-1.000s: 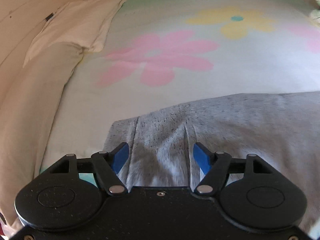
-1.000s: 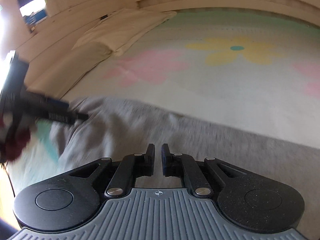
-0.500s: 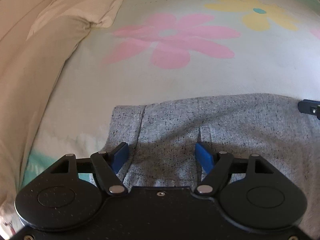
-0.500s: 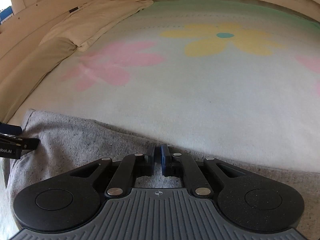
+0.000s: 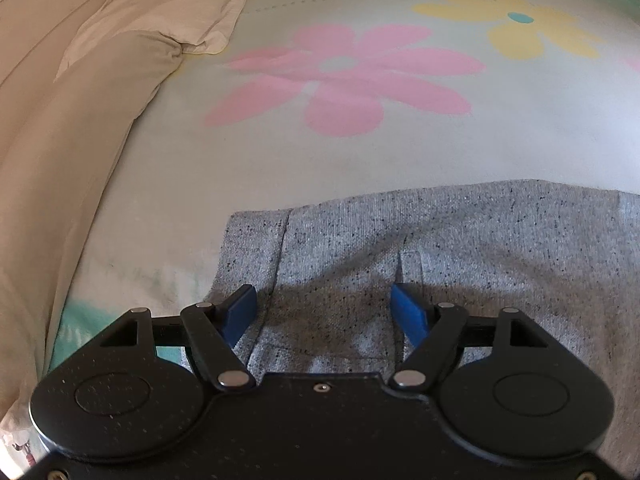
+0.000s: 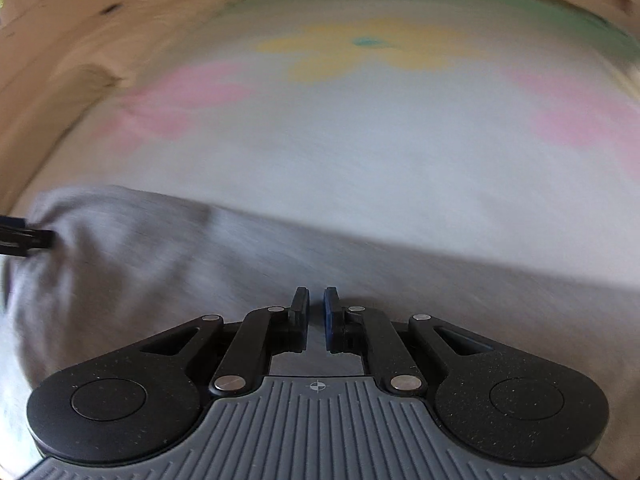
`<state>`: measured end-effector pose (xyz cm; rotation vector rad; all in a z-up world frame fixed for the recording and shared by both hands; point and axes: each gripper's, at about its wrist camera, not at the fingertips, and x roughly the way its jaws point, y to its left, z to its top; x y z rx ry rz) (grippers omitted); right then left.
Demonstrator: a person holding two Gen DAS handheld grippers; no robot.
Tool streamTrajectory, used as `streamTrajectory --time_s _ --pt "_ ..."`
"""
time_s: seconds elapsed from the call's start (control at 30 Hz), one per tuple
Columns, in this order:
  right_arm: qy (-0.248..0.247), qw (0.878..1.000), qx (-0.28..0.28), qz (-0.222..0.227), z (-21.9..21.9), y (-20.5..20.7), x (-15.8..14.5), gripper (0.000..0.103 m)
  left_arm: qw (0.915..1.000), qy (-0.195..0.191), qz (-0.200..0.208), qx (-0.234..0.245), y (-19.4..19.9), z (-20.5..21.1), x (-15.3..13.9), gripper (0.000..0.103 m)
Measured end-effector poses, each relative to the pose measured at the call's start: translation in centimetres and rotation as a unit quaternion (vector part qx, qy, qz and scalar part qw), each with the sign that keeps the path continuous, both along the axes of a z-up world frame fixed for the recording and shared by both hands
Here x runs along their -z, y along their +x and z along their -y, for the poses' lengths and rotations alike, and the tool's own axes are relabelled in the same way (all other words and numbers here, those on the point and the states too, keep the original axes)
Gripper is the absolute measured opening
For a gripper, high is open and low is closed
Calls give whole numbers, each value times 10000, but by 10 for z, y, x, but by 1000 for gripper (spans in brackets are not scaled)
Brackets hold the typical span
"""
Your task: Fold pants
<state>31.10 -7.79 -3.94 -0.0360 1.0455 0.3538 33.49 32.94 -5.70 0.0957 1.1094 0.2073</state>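
Pants of speckled grey knit fabric (image 5: 460, 248) lie flat on the bed, directly beneath and ahead of both tools. Left tool (image 5: 324, 312): blue pads spread wide over one end, gripping nothing. Right tool (image 6: 316, 312): pads nearly pressed together with a narrow gap; whether cloth is pinched cannot be told through the blur. Beyond, the pastel flower-print bedsheet (image 5: 360, 152); far left, a cream pillow (image 5: 168, 12). Judged step: between folds; next, closing on an edge.
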Motion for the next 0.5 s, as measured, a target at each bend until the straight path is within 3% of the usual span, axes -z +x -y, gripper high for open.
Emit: streamTrajectory --time_s 0.17,0.27,0.5 --pt "-9 9986 511 -139 55 -12 -3 8 9996 260 14 66 -3 9 -2 77" --pt "247 9973 687 -127 82 -24 -19 24 9985 491 63 235 -11 23 -9 70" --pt "355 9967 727 17 126 -48 -53 27 9878 511 265 1450 -60 95 -38 71"
